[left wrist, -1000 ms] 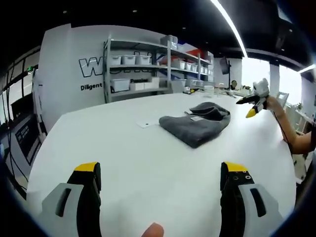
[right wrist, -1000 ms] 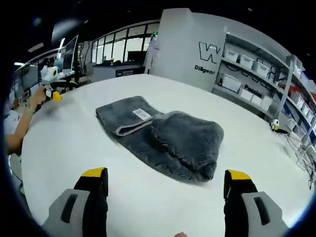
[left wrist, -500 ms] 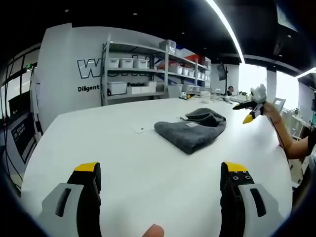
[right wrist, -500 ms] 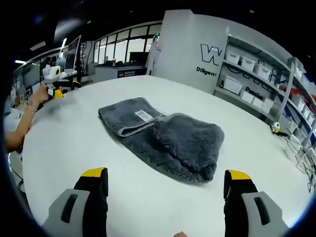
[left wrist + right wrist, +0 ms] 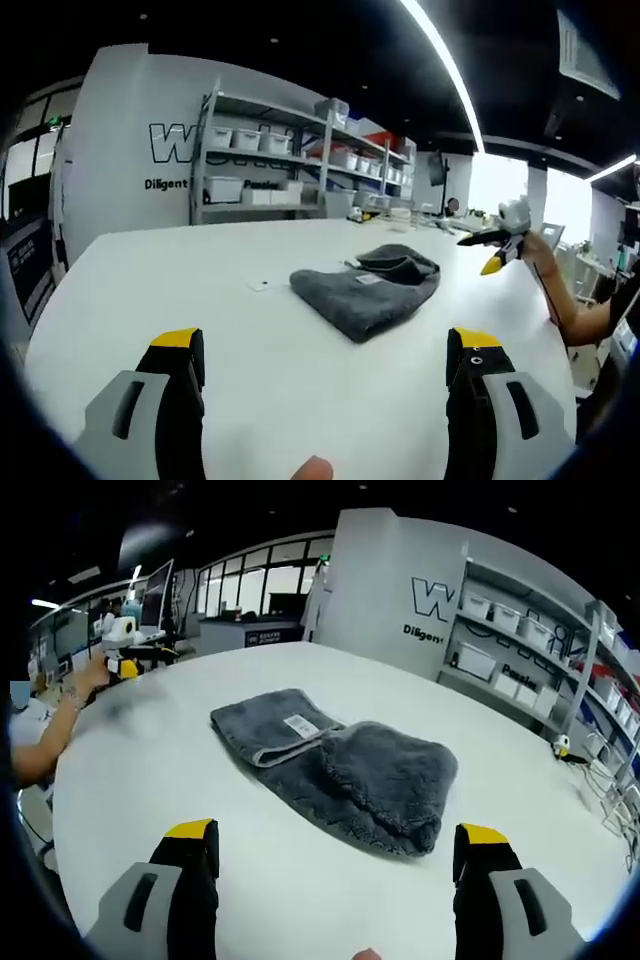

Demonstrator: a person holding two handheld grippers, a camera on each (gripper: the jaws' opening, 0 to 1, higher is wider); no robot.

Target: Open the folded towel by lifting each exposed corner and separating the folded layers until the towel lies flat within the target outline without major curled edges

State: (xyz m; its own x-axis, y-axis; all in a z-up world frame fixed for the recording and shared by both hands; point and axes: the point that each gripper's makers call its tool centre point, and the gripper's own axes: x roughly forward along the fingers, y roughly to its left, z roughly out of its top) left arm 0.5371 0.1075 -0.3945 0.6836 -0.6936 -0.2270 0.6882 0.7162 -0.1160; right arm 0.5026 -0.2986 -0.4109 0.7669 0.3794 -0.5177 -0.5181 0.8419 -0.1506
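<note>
Towel [image 5: 335,775]: grey, plush, folded in layers, lying on the white table [image 5: 150,770] toward its middle, well in from every edge. A paler hem and a small white label [image 5: 299,725] show on the flatter layer at the end toward the left of the right gripper view; a thicker rumpled fold lies over the other end. No target outline can be made out on the table.

Left gripper [image 5: 325,365]: jaws wide apart, holding nothing, hovering above the table near one edge, well short of the towel [image 5: 365,290].

Right gripper [image 5: 335,855]: jaws wide apart, empty, hovering near the towel's thick folded end, not touching it. In the left gripper view it shows raised above the far side of the table [image 5: 497,245].

Shelves [image 5: 300,170]: storage bins, against the wall beyond the table.

Step in hand, by judgement: approach; nothing is lifted, the folds are unopened. Next move likely calls for bringing a gripper down to an exposed corner, probably the hemmed one by the label, and pinching the top layer alone.
</note>
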